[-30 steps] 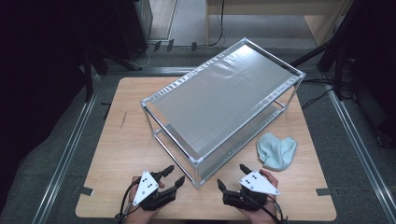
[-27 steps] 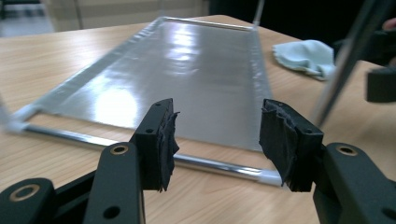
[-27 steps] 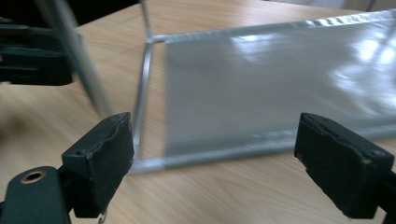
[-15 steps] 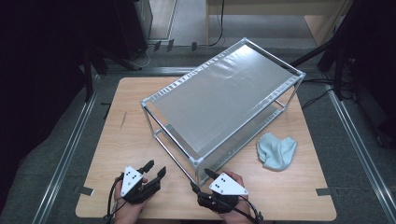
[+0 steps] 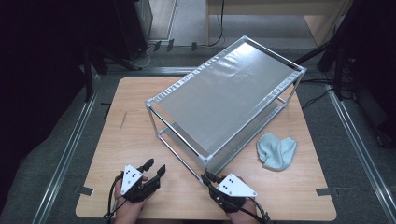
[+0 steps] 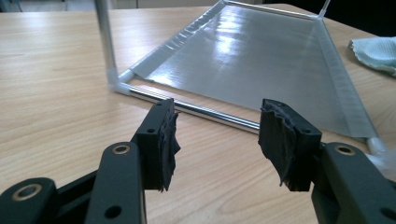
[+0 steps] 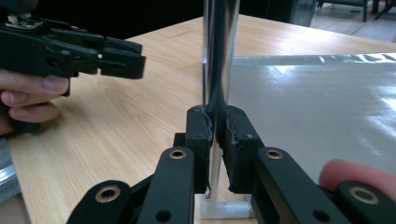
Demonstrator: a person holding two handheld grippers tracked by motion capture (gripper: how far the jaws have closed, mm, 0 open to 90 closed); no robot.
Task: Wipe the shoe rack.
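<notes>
- Near the front edge of the counter [image 5: 140,135], the right claw [image 7: 215,128] has just been closing and now pinches the front upright post [image 7: 219,56] of the metal-tube rack [image 5: 224,98], low down by its foot.
- Left claw [image 6: 217,135] hangs open with nothing between its pads [image 6: 168,140], facing the rack's bottom rail [image 6: 196,111], which lies just beyond them.
- Hidden or cut off: both forearms leave the high view at the bottom edge; the post's top runs out of the right claw's view; the rack's lower shelf is mostly covered by the silvery top sheet [image 5: 233,88].
- Surface: pale wood-grain counter; a crumpled light-blue cloth [image 5: 276,152] lies on it just right of the rack, apart from both claws.
- Room: dark surroundings, metal rails along both sides of the counter, cables on the grey floor behind.
- No writing can be read anywhere.
</notes>
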